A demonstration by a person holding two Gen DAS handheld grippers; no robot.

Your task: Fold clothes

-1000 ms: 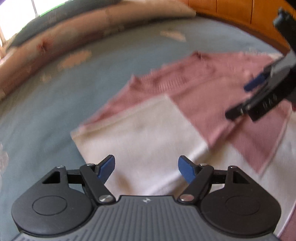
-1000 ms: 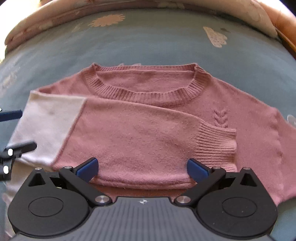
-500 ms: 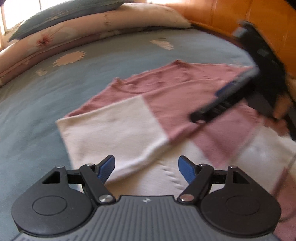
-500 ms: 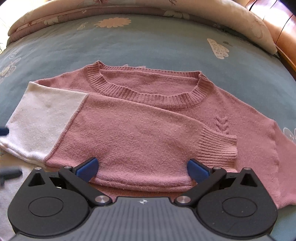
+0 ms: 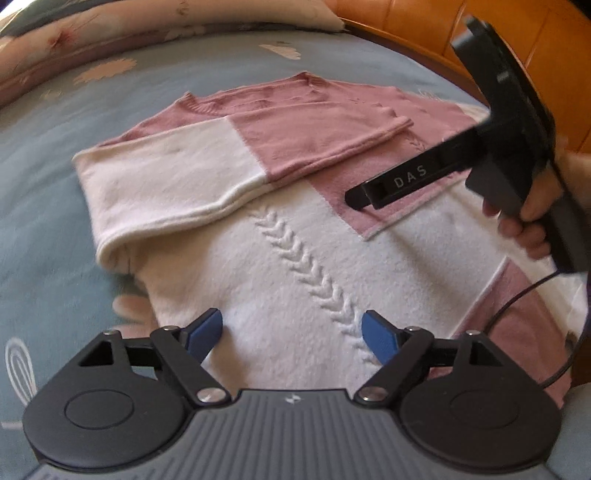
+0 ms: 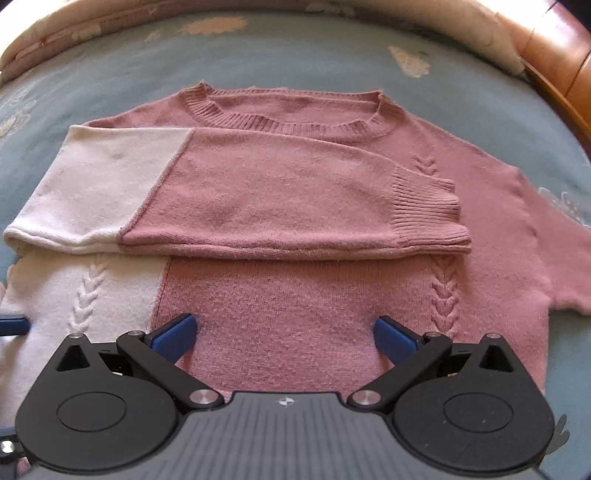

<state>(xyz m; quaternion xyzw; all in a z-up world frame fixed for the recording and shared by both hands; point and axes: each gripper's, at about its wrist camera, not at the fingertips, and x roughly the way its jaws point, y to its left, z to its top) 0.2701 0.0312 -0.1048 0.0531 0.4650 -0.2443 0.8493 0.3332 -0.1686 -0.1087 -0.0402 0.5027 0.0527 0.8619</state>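
Sweater (image 6: 295, 206), pink with white panels, lies flat on the bed (image 6: 110, 66), neckline toward the pillows (image 6: 461, 33) and hem toward the cameras. One sleeve (image 6: 258, 206) is folded across the chest: white at its shoulder end on the left of the right wrist view, pink along the rest, and its ribbed cuff (image 6: 428, 214) rests just beside a knitted braid on the pink body. The other sleeve spreads out to the right, unfolded, onto the blue sheet. A raised braid pattern (image 5: 314, 277) runs down the white panel of the body.

Left tool (image 5: 291, 336) hovers over the white panel near the hem; its blue pads (image 5: 205, 332) stand wide and its jaws are opening, with only the flat knit below them and nothing pinched. Right tool (image 6: 284, 336) hangs over the pink centre of the lower body, its pads (image 6: 173, 334) spread apart, gripping nothing. In the left wrist view the right tool (image 5: 424, 177) shows from the side, one black finger marked DAS reaching over the folded sleeve's lower edge, with a hand (image 5: 524, 210) around its grip and a cable trailing down. An orange wooden headboard (image 5: 461, 33) edges the bed beyond the sweater.
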